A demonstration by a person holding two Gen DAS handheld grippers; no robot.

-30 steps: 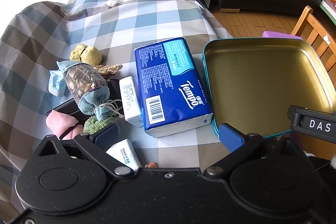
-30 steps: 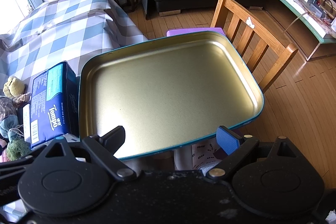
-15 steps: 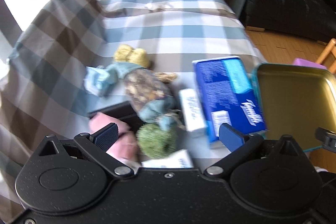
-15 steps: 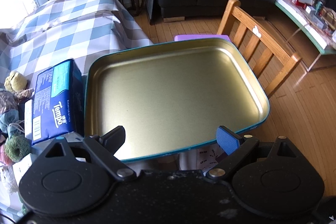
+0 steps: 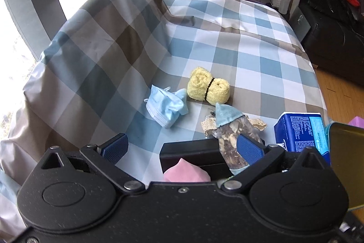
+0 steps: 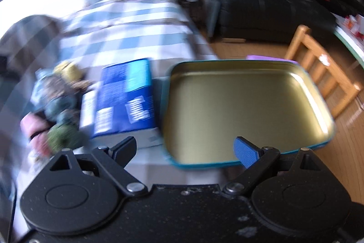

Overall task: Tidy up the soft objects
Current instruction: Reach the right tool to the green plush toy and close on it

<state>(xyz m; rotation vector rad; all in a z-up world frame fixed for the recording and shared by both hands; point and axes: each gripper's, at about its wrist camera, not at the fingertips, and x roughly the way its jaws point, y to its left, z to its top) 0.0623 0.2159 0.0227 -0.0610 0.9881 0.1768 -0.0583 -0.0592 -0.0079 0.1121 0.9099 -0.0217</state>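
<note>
Both wrist views have swung toward the window side of the checked-cloth table (image 5: pixel 227 42) since a second ago, so the soft things now sit ahead of the left claw (image 5: pixel 182 148).

Left wrist view: the left claw is spread wide with nothing pinched. Between its blue pads lie a black flat case (image 5: pixel 193 153) and a pink soft bundle (image 5: pixel 186 171) resting on it. A clear sachet of dried pieces with light blue cloth ends (image 5: pixel 232 129) reaches past the right pad. Farther off lie a crumpled light blue face mask (image 5: pixel 167 105) and a yellow rolled towel tied with a black band (image 5: pixel 208 85), just beside each other. A blue tissue pack (image 5: pixel 300 131) sits at the right, next to the gold tin tray (image 5: pixel 345 163).

Right wrist view, blurred: the right claw (image 6: pixel 185 148) is spread and closing slightly, holding nothing, above the near rim of the empty teal-edged gold tin tray (image 6: pixel 245 106). The blue tissue pack (image 6: pixel 125 97) lies just left of it, the soft things beyond.
</note>
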